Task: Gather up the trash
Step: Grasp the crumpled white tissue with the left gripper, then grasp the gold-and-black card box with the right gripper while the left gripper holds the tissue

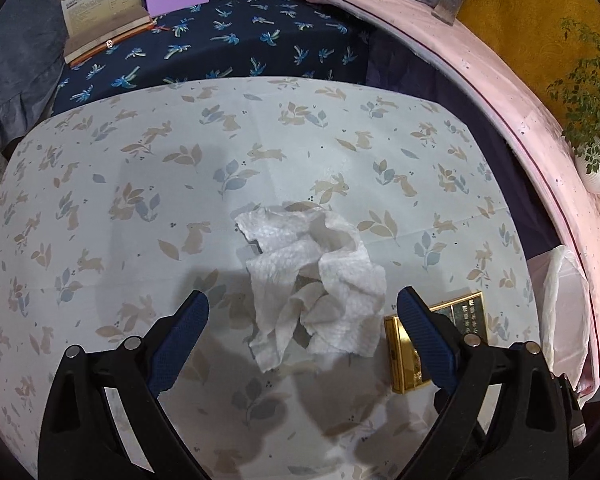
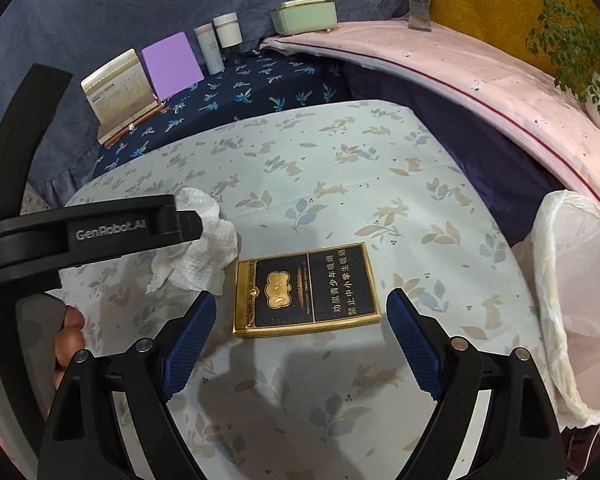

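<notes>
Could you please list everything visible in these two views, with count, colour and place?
crumpled tissue: one, white, on the rabbit-print cloth.
cigarette box: one, gold and dark, flat beside the tissue.
bin bag: one, translucent white, right edge.
calendar: one, cream, on the navy cloth.
purple card: one, beside the calendar.
tubes: two, white, behind.
green box: one, on the pink ledge.
vase: one, clear.
plant: one, green, far right.
left gripper: fingers open, around the tissue.
right gripper: fingers open, around the box.

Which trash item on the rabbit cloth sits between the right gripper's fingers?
The gold-edged dark cigarette pack, flat and rigid, lies ahead of the open right gripper. The crumpled white paper towel lies off to its left, under the left gripper.
</notes>
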Demonstrator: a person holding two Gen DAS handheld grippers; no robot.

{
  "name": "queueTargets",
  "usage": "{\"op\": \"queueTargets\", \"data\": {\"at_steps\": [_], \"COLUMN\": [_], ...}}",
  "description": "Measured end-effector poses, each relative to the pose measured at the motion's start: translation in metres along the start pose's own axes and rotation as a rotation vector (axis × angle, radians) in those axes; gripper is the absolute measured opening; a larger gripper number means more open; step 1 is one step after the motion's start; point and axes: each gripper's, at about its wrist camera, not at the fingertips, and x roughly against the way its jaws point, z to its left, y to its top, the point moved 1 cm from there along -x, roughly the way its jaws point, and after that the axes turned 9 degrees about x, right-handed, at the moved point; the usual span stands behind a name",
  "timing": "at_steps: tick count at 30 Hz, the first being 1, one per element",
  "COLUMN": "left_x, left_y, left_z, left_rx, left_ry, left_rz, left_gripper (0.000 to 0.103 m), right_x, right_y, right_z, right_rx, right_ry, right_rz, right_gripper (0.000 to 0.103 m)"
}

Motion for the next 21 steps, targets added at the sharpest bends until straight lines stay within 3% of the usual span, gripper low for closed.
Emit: {"op": "queueTargets", "data": {"at_steps": [2, 4, 10, 13, 21], "left_x": [-0.008, -0.016, -0.020, -0.019, -0.014], "left_y": [0.000, 0.000, -0.005, -0.007, -0.022], "left_z": [0.000, 0.000, -0.003, -0.003, -0.008], "left_rx": [-0.001, -0.003, -0.032, -0.026, -0.093], "left_ry": [-0.006, -0.019, -0.040, -0.050, -0.072], "left_rz": [0.022, 0.055, 0.069, 0.075, 0.099], "left_gripper": [0.079, 0.062, 0.032, 0.023, 0.019], "right_x": [-0.002, -0.003, 0.000, -0.002, -0.009], "right_y": [0.000, -0.002, -0.013, -0.017, -0.027], "right_z": [0.001, 0.002, 0.001, 0.002, 0.007], "right_rx": [0.003, 0.000, -0.026, -0.035, -0.056], "right_ry": [-0.004, -0.008, 0.005, 0.011, 0.055], "right_rz": [0.002, 0.007, 0.013, 0.027, 0.056], "right_gripper": [0.084, 0.084, 0.084, 0.084, 0.084]}}
